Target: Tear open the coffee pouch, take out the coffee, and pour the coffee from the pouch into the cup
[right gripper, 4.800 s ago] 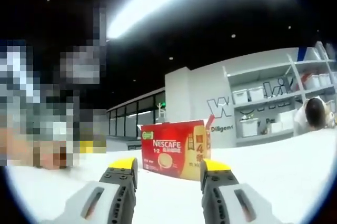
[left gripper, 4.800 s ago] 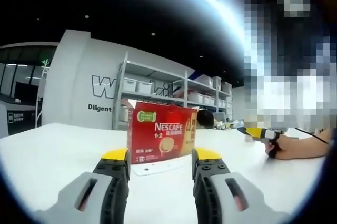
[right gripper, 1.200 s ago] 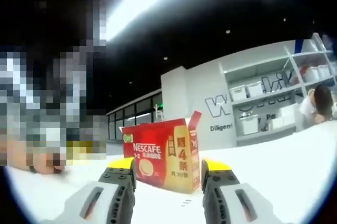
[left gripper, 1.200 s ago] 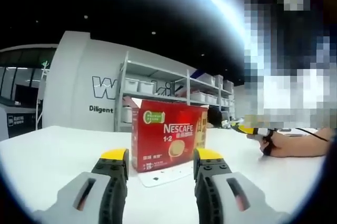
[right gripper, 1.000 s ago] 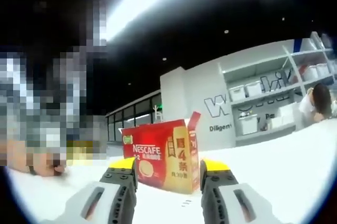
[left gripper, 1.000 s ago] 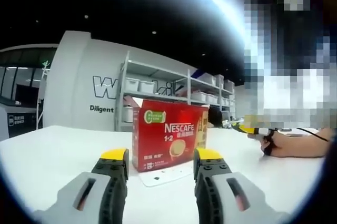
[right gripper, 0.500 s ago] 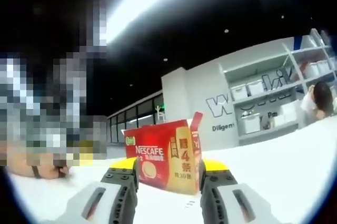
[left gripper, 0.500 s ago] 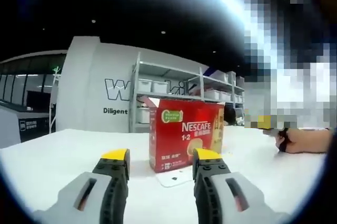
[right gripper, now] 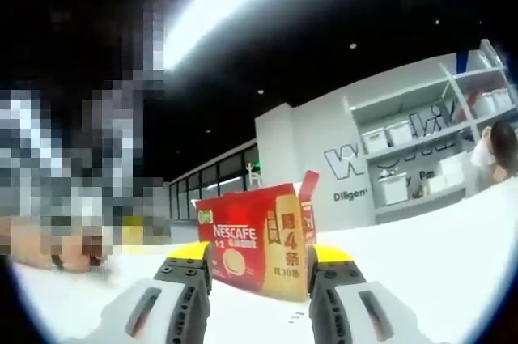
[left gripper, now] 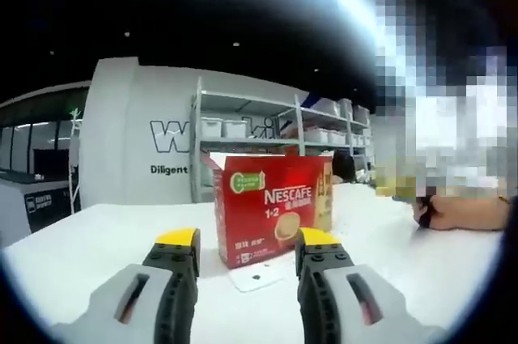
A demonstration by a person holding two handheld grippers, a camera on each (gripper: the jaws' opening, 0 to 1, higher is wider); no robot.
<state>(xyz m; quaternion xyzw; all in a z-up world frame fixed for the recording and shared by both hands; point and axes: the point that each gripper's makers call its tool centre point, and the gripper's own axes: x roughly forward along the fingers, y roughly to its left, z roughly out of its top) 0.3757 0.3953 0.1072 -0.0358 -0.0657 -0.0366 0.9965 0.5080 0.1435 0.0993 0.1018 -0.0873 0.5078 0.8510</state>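
Observation:
A red Nescafe box (left gripper: 271, 208) stands upright on the white table (left gripper: 89, 235), its top flap raised. A small white card (left gripper: 261, 274) lies flat against its front edge. My left gripper (left gripper: 247, 251) is open just short of the box, nothing between its yellow-tipped fingers (left gripper: 176, 240). In the right gripper view the same Nescafe box (right gripper: 257, 235) shows from its other corner, and my right gripper (right gripper: 259, 263) is open close in front of it with nothing held. A person's hand (left gripper: 457, 213) rests on the table at the right of the left gripper view.
White shelving (left gripper: 259, 129) with storage bins stands against the grey wall behind the table. Another person (right gripper: 503, 150) bends over at the far right of the right gripper view. A hand (right gripper: 48, 251) lies on the table at that view's left. Bare tabletop (right gripper: 453, 255) stretches to the right.
Both views have crept nearer to the box over the last seconds, which now looms larger between each pair of jaws. The box itself has stayed put; both grippers remain open.

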